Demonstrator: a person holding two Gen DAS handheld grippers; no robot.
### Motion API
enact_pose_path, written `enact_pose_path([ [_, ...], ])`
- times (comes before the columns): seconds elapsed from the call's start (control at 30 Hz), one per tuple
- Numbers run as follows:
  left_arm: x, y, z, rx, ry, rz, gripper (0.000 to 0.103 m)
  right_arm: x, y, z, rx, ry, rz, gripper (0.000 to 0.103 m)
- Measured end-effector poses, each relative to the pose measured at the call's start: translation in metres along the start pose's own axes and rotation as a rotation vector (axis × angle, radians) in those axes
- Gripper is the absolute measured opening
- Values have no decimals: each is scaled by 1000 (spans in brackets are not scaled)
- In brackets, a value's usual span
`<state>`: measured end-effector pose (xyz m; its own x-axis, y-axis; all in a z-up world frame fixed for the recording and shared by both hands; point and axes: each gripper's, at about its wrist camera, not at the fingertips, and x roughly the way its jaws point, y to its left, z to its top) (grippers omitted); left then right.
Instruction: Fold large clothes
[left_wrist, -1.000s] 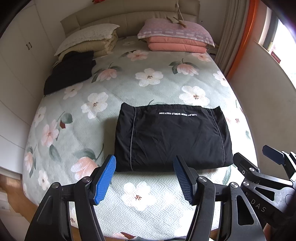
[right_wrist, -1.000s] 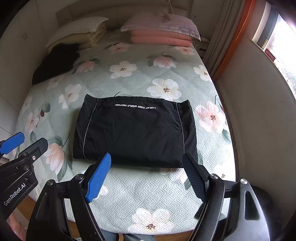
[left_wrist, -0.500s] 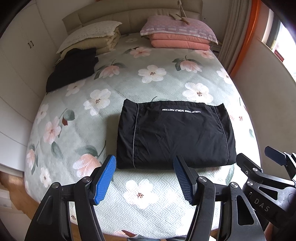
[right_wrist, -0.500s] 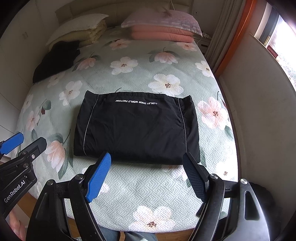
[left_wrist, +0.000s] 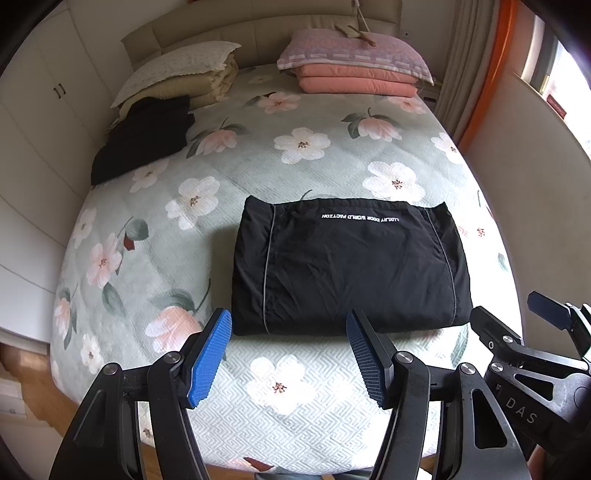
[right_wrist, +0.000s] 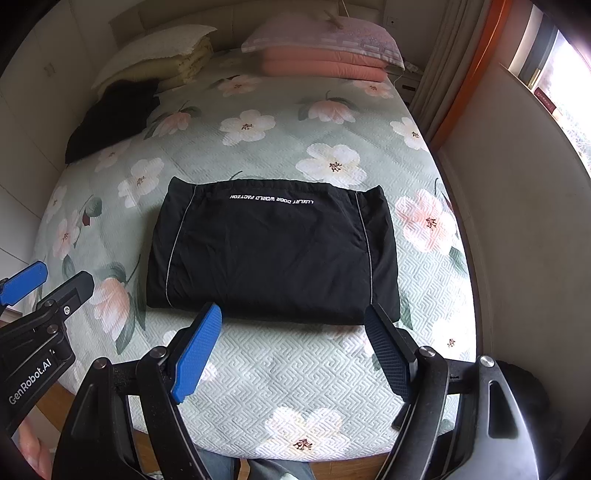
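Nearest in the left wrist view, the left claw (left_wrist: 290, 350) hangs released above the foot of the bed, its blue ribbed fingers (left_wrist: 210, 356) spread with nothing between them. At 3 o'clock the right claw (left_wrist: 517, 314) enters from the frame edge; in its own view the right claw (right_wrist: 295, 345) is likewise released and empty, with the left one at 9 o'clock.

Just beyond both, the folded black jacket with grey piping and white lettering (left_wrist: 351, 266) lies flat near the middle of the pale green quilted bedspread with pink and white flowers (left_wrist: 236, 177), apart from both claws.

Further off at 10 o'clock a second dark folded garment (left_wrist: 144, 140) rests beside a stack of cream bedding under a white pillow (left_wrist: 184, 77); at 12 o'clock, salmon folded blankets topped by a mauve pillow (left_wrist: 354, 66) sit against the beige headboard (left_wrist: 258, 33).

The lettering reads upside down. Both claw bodies are cut off by the lower frame edge.

Compared with a second ago, the jacket sits slightly further up the frame; the claws are spread as wide as before.
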<state>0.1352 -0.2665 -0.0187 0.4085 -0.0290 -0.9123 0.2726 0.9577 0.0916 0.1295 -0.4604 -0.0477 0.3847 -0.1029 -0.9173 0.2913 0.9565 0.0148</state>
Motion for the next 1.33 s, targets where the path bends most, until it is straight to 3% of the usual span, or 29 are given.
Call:
enact_pose_path([
  [0.97, 5, -18, -1, 48, 20, 13, 67, 10, -17, -2, 4, 22, 13, 81],
  [1.27, 7, -24, 0, 34, -17, 87, 67, 22, -28, -3, 3, 43, 24, 81],
  [1.33, 9, -24, 2, 24, -10, 75, 67, 24, -32, -3, 1, 44, 24, 81],
])
